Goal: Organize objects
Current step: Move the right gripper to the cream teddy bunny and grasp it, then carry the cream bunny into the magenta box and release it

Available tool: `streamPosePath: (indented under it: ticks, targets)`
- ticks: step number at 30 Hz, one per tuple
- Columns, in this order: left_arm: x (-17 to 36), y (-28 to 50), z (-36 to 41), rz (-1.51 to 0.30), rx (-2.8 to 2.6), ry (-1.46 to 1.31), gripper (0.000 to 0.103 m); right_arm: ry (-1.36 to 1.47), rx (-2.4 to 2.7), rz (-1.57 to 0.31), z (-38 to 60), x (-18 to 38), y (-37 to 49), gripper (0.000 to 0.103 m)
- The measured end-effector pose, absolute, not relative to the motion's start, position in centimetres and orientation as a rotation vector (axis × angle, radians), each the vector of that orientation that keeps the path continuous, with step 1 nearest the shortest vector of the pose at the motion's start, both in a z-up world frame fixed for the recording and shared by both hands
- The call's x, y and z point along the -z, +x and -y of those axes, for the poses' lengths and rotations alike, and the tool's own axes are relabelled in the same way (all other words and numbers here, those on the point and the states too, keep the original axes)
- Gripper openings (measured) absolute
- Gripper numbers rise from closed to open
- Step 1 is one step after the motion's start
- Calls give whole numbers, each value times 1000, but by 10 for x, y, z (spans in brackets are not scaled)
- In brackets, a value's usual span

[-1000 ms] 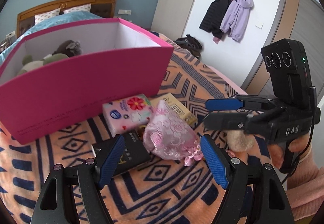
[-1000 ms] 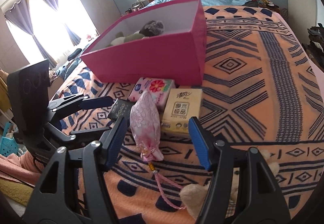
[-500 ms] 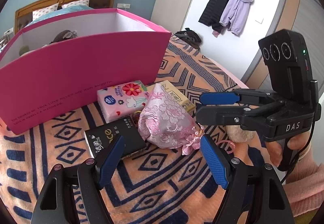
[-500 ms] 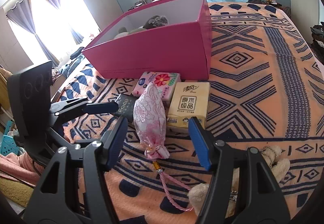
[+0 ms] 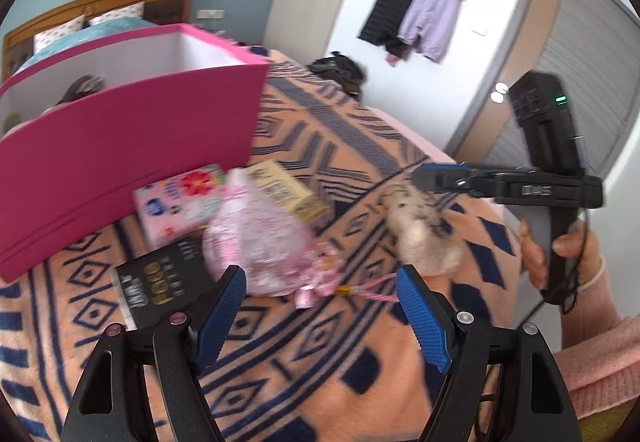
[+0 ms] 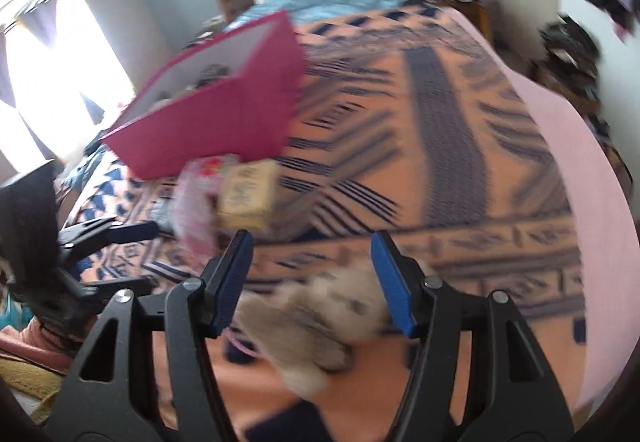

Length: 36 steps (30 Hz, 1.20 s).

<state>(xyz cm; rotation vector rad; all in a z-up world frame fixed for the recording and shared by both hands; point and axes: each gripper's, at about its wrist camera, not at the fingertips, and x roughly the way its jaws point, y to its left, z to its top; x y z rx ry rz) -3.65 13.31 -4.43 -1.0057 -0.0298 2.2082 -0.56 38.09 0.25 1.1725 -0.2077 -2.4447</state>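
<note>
Pink satin, patterned with flowers, makes up the small drawstring pouch (image 5: pixel 260 246) lying on the orange and navy blanket (image 5: pixel 304 354), with its tasselled cord (image 5: pixel 372 292) trailing toward the right. The left gripper (image 5: pixel 320 306) hangs just short of the pouch with its blue-padded fingers (image 5: pixel 222 312) spread wide, holding nothing. Beside the pouch lies a black packet with gold lettering (image 5: pixel 160 288), and behind it sit a pink tissue pack with a red flower (image 5: pixel 180 198) and a yellowish tissue pack (image 5: pixel 284 190), both close to the wall of the open magenta box (image 5: pixel 132 146), which has soft toys inside. A beige plush toy (image 5: pixel 420 230) lies on the blanket to the right of the pouch. In the right wrist view the right gripper (image 6: pixel 316 278) hovers directly over that plush toy (image 6: pixel 320 314), its fingers (image 6: pixel 390 282) parted wide on either side and not closed on it; the view is heavily blurred. Across the room, a black coat (image 5: pixel 388 18) and a lilac coat (image 5: pixel 436 10) hang on a wall rack.
</note>
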Motion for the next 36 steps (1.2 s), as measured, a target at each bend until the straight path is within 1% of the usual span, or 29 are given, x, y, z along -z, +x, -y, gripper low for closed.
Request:
streamPosePath:
  ticks: [3,5,8,10,13,15,16,17,18,19,20,21,24,26,36]
  targets:
    - [42,-34,-148,9,-2163,-995,79,1261,2401,316,-399,15,-8,64]
    - [42,-34,-158,-2,-2132,-999,79,1303,2399,326,-401,26,-10,64]
    - [45,-35,-175,-19,-2078,-1020,79,1342,2339,402,-403,41,-13,64]
    - [48,-37,-183,-36,-2063,-1038,78,1329,2334,410,-401,41,-14,64]
    - [51,-38,-195,-50,-2032,-1053,78,1318,2311,427,-396,42,-15,68]
    - [55,-40,-200,-50,-2015,-1069,75,1306,2313,421,-394,41,-14,67]
    - [58,-42,-204,-50,-2007,-1091,73,1298,2308,423,-392,41,-14,63]
    - [61,-44,-205,-47,-2000,-1109,67,1296,2300,408,-389,42,-14,46]
    - [65,-46,-206,-37,-1988,-1127,63,1296,2290,398,-386,43,-13,41]
    - [68,-49,-208,-21,-1973,-1147,59,1295,2284,402,-385,44,-13,41]
    - [71,-51,-209,-10,-1961,-1162,52,1285,2291,401,-385,44,-12,40]
    - [72,-52,-210,-3,-1955,-1172,50,1275,2297,403,-385,42,-11,40]
    - [70,-52,-206,23,-1950,-1171,50,1220,2288,401,-383,32,-7,39]
    - [64,-52,-200,48,-1957,-1147,50,1170,2302,354,-376,19,-5,39]
    - [7,-61,-150,127,-2108,-991,48,932,2254,185,-325,-49,-23,39]
